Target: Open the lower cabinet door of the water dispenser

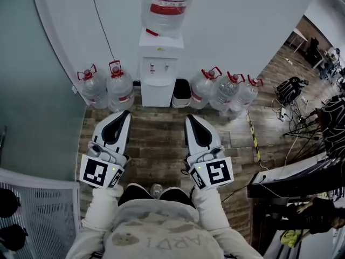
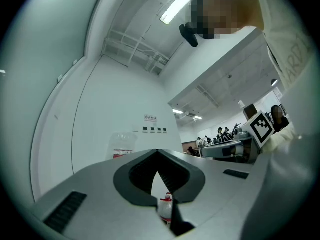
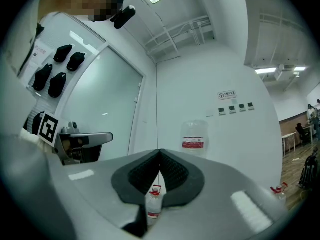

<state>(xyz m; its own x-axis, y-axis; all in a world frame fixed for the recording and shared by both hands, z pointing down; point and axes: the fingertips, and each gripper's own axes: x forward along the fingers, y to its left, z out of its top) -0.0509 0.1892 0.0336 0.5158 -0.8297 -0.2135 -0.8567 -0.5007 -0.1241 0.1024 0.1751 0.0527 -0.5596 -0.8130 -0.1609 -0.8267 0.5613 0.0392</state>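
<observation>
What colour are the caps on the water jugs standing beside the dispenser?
Red, on every water jug; the head view shows it best.

Water dispenser [image 1: 158, 69]: one, white. Large bottle [image 1: 167, 7] mounted on top of it: one. Water jugs [image 1: 119, 86] with red caps on the floor: five, two left of the dispenser and three right of it. Black waste bin [image 1: 181, 93]: one. Hand-held grippers: two, namely left hand-held gripper [image 1: 126, 113] and right hand-held gripper [image 1: 189, 117], each bearing one marker cube.
</observation>
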